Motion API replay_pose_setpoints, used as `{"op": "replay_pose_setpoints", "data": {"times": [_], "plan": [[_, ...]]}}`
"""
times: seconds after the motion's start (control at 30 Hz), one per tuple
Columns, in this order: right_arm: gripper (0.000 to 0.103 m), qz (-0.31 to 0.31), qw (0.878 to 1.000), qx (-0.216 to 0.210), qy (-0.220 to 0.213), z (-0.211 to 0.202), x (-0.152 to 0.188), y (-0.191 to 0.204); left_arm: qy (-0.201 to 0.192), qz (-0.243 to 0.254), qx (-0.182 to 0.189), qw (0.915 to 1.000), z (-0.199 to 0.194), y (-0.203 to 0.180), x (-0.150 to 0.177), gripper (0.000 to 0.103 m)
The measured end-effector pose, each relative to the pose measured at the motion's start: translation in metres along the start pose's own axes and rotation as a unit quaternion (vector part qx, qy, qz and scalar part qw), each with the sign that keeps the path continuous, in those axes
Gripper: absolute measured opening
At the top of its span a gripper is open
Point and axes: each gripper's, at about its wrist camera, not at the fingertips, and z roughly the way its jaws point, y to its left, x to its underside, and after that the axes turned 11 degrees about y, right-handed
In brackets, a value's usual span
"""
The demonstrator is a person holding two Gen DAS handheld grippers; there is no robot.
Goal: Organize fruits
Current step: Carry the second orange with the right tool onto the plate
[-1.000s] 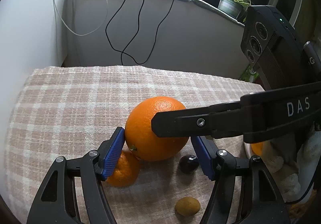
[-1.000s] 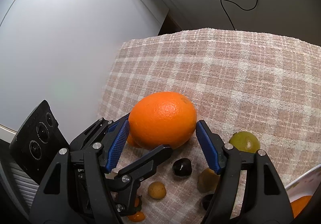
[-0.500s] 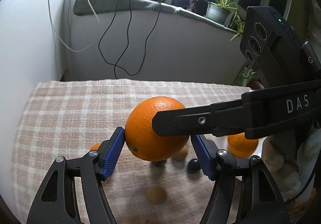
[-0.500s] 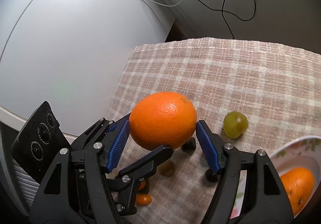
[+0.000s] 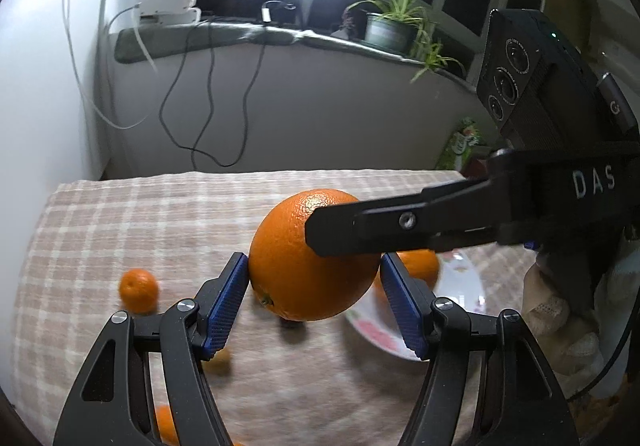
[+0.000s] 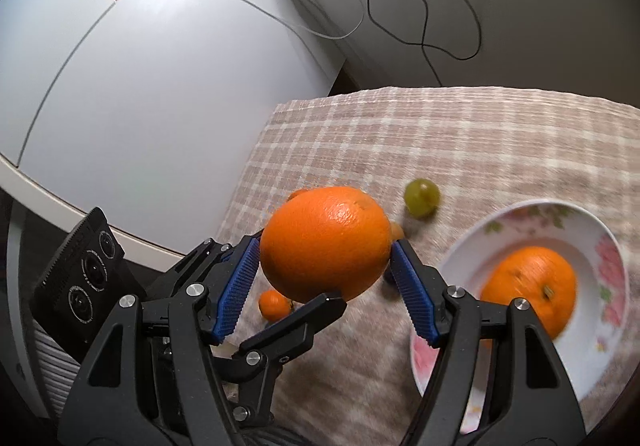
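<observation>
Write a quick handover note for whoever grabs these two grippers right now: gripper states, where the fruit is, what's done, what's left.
Left gripper and right gripper: both clamped on the same large orange, held in the air above the checked cloth.
Done: one other orange lies in the white flowered bowl.
Left: set the held orange in the bowl, then gather the loose fruit on the cloth: green grape, small mandarin, a few smaller pieces, blurred.
</observation>
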Motion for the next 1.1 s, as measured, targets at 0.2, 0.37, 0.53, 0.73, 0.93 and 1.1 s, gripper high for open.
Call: {"op": "replay_pose_setpoints", "data": {"times": [0.2, 0.37, 0.53, 0.73, 0.93, 1.1], "plan": [[0.072, 0.006, 1.0, 0.008, -0.029, -0.036, 0.023, -0.011, 0.001, 0.01, 0.024, 0.9997, 0.004, -0.031, 0.007, 0.067], [0.072, 0.006, 0.999, 0.019, -0.041, -0.051, 0.039, -0.02, 0.023, 0.011, 0.042, 0.9988, 0.025, -0.048, 0.019, 0.067], [0.069, 0.002, 0.999, 0.041, -0.031, -0.047, 0.055, -0.03, 0.045, 0.014, 0.049, 0.9977, 0.038, -0.058, 0.029, 0.067], [0.069, 0.018, 0.999, 0.041, -0.025, -0.043, 0.065, -0.046, 0.046, 0.036, 0.038, 0.9975, 0.033, -0.069, 0.034, 0.067], [0.066, 0.033, 0.999, 0.034, -0.009, -0.033, 0.079, -0.06, 0.047, 0.063, 0.023, 0.9966, 0.032, -0.074, 0.036, 0.067], [0.06, 0.041, 0.999, 0.026, -0.008, -0.033, 0.087, -0.066, 0.049, 0.054, 0.036, 0.9967, 0.034, -0.074, 0.039, 0.066]]}}
